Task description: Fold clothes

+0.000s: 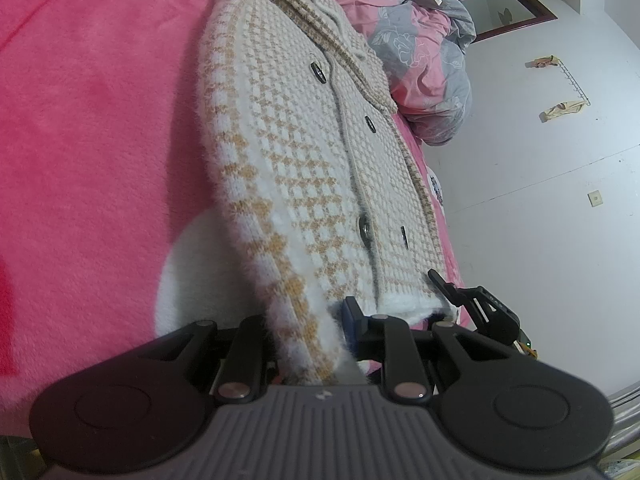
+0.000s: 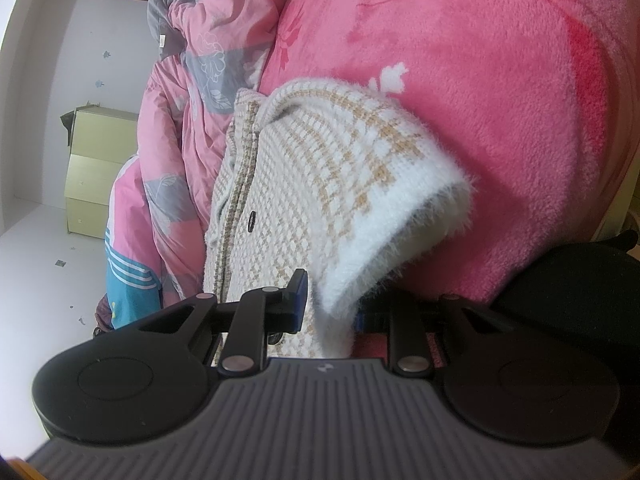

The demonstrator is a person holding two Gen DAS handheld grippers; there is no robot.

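presently: knit cardigan (image 1: 304, 152) lay on pink blanket (image 1: 100, 120); left gripper (image 1: 308, 344) and right gripper (image 2: 332, 304) each clamped its fuzzy hem; best carried level, taut.

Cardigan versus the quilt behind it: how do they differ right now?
The cardigan is fuzzy cream-and-tan check knit with dark buttons; the quilt is smooth pink-and-grey floral fabric. The cardigan lies stretched along the bed with both grippers holding its edges; the quilt sits bunched in a heap, untouched. Both rest on the pink blanket.
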